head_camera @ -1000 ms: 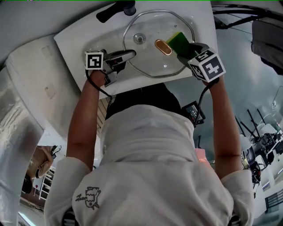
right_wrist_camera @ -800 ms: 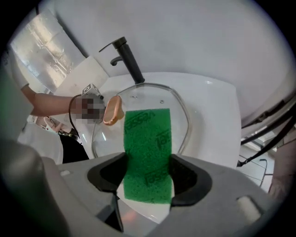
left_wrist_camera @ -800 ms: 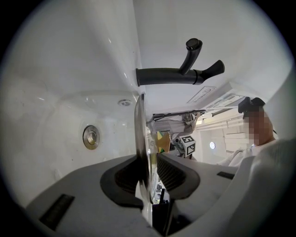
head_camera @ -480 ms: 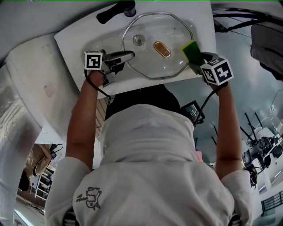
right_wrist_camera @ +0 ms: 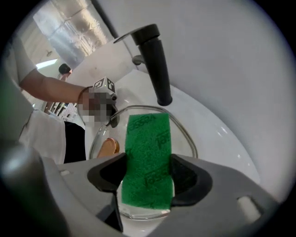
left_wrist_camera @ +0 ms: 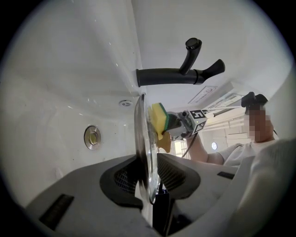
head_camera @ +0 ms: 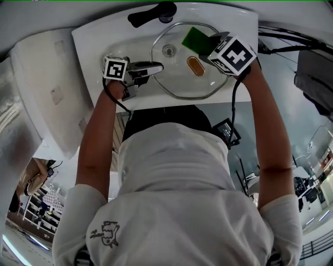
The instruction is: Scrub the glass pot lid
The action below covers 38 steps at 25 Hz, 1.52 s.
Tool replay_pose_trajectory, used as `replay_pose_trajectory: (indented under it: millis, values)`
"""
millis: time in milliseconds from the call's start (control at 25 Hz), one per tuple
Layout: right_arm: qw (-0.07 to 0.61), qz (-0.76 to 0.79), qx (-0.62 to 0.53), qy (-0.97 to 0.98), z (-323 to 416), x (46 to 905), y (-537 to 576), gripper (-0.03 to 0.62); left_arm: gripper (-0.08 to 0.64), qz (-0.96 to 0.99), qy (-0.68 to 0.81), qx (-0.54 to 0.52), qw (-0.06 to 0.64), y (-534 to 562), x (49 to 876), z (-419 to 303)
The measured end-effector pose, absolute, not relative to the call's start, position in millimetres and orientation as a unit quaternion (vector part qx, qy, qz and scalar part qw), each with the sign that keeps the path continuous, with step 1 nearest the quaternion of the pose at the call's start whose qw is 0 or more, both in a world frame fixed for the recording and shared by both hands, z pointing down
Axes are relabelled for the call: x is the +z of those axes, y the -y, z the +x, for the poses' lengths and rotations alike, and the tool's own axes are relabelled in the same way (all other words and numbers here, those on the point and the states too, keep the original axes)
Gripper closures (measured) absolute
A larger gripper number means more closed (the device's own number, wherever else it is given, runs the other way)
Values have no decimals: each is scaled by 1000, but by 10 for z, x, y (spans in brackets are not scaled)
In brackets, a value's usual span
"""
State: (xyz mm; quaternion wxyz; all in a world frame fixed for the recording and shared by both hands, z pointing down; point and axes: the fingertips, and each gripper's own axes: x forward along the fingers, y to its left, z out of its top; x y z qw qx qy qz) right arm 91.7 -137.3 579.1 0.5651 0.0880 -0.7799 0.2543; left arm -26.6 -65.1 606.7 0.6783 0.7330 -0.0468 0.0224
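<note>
The glass pot lid [head_camera: 208, 83] lies in the white sink [head_camera: 99, 39], its amber handle [head_camera: 195, 66] near the middle. My left gripper [head_camera: 156, 67] is shut on the lid's left rim; in the left gripper view the lid [left_wrist_camera: 140, 134] stands edge-on between the jaws of that gripper [left_wrist_camera: 147, 171]. My right gripper [head_camera: 207, 45] is shut on a green and yellow sponge [head_camera: 195, 38], which presses on the lid's far part. In the right gripper view the sponge's green face [right_wrist_camera: 148, 162] fills the gap between the jaws of that gripper [right_wrist_camera: 148, 173], over the lid [right_wrist_camera: 185, 134].
A black faucet [head_camera: 153, 13] reaches over the sink's far edge, close above the sponge. The drain [head_camera: 168, 50] shows through the glass. A white counter [head_camera: 47, 88] runs to the left of the sink. The person's arms and torso fill the lower head view.
My right gripper has carried the sponge from the lid's right edge across to its far middle part, near the faucet. My left gripper still holds the rim in the same place.
</note>
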Motion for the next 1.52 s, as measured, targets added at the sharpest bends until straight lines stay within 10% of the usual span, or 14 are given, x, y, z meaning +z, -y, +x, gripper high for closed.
replay_pose_trajectory:
  millis: [840, 1520]
  values:
    - [562, 161, 358, 728, 1912, 5991, 908, 304, 446, 740, 80, -13, 668, 717, 6096, -350]
    - [551, 255, 374, 701, 1380, 5989, -123, 305, 445, 740, 106, -22, 664, 689, 6173, -398]
